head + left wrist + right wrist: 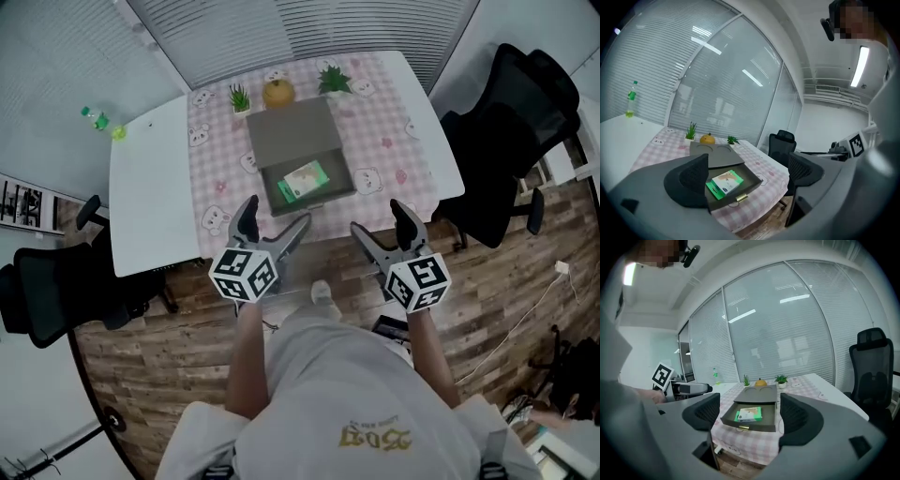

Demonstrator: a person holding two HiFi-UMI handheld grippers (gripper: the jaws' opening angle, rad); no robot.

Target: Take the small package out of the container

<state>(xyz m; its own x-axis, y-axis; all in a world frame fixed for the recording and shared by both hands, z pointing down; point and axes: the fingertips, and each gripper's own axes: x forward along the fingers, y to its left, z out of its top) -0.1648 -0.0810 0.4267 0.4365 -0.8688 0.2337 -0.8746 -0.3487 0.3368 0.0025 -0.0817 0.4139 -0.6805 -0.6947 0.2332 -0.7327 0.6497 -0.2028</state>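
A small green and white package [303,181] lies in the pulled-out drawer of a grey box container [295,141] on the pink checked cloth. The same package [723,183] [749,415] shows between the jaws in both gripper views. My left gripper [273,229] hangs in front of the table's near edge, open and empty. My right gripper [380,228] hangs level with it to the right, also open and empty. Both are short of the drawer [751,419], above the floor.
Behind the container stand two small potted plants [238,97] [333,80] and an orange fruit [277,92]. A green bottle [97,118] sits at the far left of the white table [150,187]. Black office chairs [511,141] [56,286] flank the table.
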